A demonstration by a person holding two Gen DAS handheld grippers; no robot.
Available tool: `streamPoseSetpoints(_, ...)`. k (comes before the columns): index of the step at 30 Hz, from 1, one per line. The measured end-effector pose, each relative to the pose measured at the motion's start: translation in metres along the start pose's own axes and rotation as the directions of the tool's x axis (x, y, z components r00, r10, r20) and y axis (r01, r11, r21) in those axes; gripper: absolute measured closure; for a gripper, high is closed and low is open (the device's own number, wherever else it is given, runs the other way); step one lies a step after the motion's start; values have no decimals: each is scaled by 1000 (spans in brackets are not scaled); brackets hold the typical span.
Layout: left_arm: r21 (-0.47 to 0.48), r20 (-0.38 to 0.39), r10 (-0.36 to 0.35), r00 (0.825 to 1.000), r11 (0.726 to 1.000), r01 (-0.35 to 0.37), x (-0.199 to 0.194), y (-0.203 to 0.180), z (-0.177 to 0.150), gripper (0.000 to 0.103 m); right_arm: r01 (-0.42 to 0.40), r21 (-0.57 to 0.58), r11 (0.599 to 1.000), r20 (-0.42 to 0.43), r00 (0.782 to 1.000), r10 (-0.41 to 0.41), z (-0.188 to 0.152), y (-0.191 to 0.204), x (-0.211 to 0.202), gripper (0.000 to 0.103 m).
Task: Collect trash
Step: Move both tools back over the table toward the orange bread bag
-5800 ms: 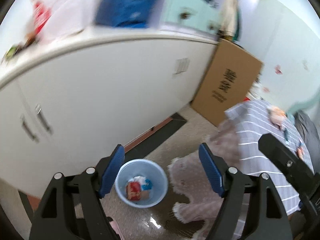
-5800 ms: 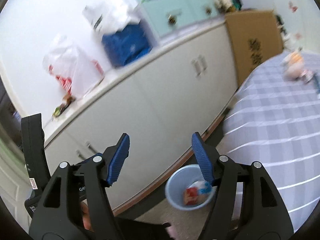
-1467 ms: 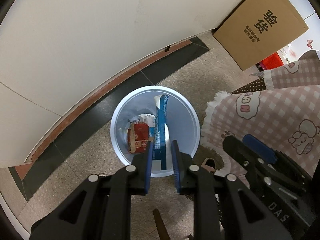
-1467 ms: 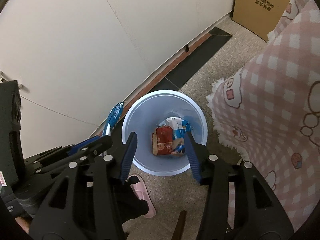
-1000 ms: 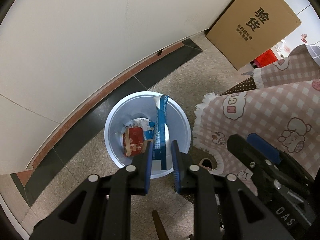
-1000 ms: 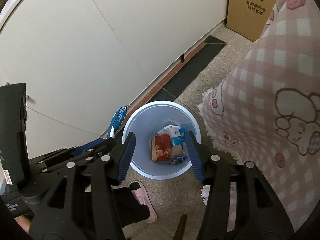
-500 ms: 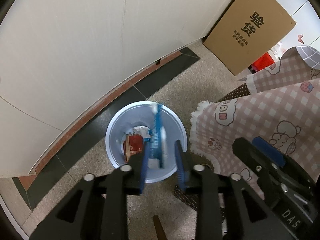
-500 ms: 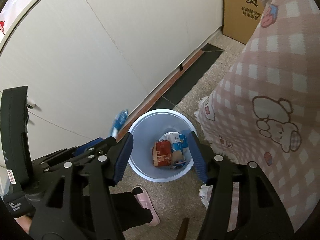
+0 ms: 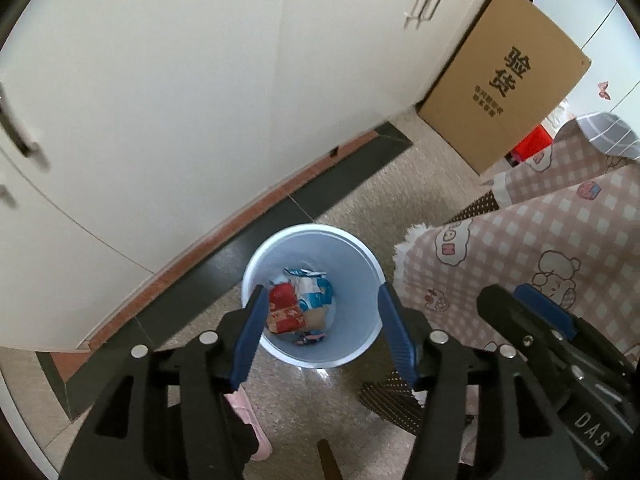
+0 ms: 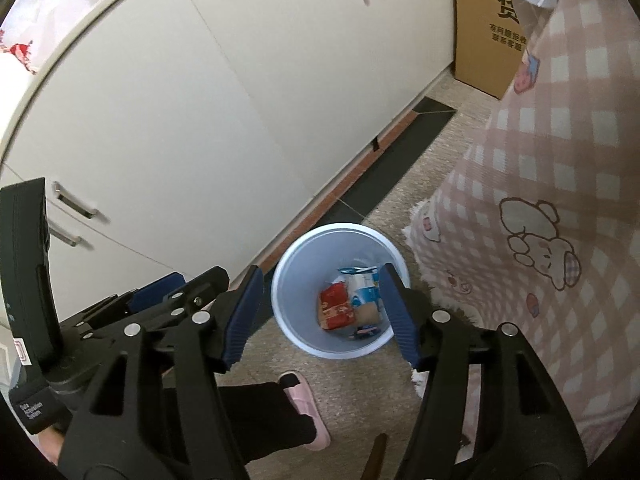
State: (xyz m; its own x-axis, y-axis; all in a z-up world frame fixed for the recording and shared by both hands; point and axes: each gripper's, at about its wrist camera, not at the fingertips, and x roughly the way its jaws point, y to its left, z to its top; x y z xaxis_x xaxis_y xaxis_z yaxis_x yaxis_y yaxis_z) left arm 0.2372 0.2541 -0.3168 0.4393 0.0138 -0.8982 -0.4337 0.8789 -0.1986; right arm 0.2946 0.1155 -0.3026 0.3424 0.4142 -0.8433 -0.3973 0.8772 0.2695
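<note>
**Bin on the floor between cabinet and draped table**

The wastebasket (image 9: 362,344) stands on the floor just in front of the cabinet (image 9: 180,80) and its base strip. Inside it lie several wrappers: a snack packet (image 9: 285,313) to the left, a crumpled milk pouch (image 9: 314,294) beside it to the right. Right of the bin hangs a tablecloth (image 9: 560,248), its fringed edge near the bin's rim. Farther along the cabinet, a cardboard box (image 9: 504,80) leans against it, behind the cloth. A slippered foot (image 10: 306,412) rests on the floor on the near side of the bin. Both grippers hang above the bin, the left gripper (image 9: 322,336) left of the right gripper (image 10: 322,316).
</note>
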Motion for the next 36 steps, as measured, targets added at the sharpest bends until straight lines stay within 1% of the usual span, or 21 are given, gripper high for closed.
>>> streamPoseSetpoints(5, -14, 71, 18, 997, 1000, -17, -44, 19, 2, 43, -63, -46, 997, 12, 998, 64, 4, 25, -23, 43)
streamPoseSetpoints(7, -42, 105, 14, 994, 999, -10, -64, 29, 4, 43, -81, -69, 994, 33, 996, 84, 6, 35, -35, 42)
streamPoseSetpoints(9, -59, 136, 15, 991, 998, -7, -82, 33, 6, 43, -100, -95, 990, 70, 992, 107, 10, 45, -54, 42)
streamPoseSetpoints(12, -58, 195, 1, 981, 998, 11, -114, 27, 10, 43, -112, -117, 987, 127, 984, 127, 15, 52, -85, 41)
streamPoseSetpoints(15, -24, 239, -24, 971, 999, 31, -139, 6, 13, 43, -106, -133, 985, 193, 972, 131, 22, 51, -119, 41)
streamPoseSetpoints(18, 49, 278, -55, 959, 998, 43, -159, -31, 19, 43, -77, -136, 988, 260, 959, 110, 27, 41, -153, 40)
streamPoseSetpoints(20, 111, 294, -86, 952, 992, 55, -171, -61, 24, 42, -57, -126, 990, 298, 950, 93, 30, 25, -176, 39)
streamPoseSetpoints(22, 176, 313, -110, 943, 983, 56, -181, -96, 29, 41, -24, -107, 994, 335, 940, 59, 34, 5, -196, 39)
streamPoseSetpoints(24, 233, 328, -134, 935, 971, 58, -185, -127, 31, 38, 0, -73, 997, 374, 927, 27, 40, -21, -216, 38)
streamPoseSetpoints(26, 298, 340, -167, 925, 953, 63, -191, -161, 33, 31, 32, -28, 999, 404, 915, -18, 44, -54, -235, 38)
streamPoseSetpoints(29, 384, 350, -200, 915, 922, 55, -192, -214, 34, 28, 75, 37, 997, 431, 899, -84, 43, -100, -257, 37)
streamPoseSetpoints(31, 431, 338, -221, 915, 900, 58, -187, -245, 33, 28, 106, 83, 991, 441, 888, -132, 44, -131, -268, 37)
streamPoseSetpoints(33, 486, 325, -240, 915, 872, 57, -179, -280, 34, 28, 149, 118, 982, 436, 880, -186, 46, -160, -276, 36)
streamPoseSetpoints(35, 517, 332, -259, 907, 854, 55, -170, -309, 34, 28, 172, 156, 973, 430, 875, -224, 47, -187, -283, 36)
streamPoseSetpoints(36, 526, 329, -276, 903, 848, 68, -165, -325, 36, 28, 182, 176, 967, 424, 873, -241, 47, -202, -286, 36)
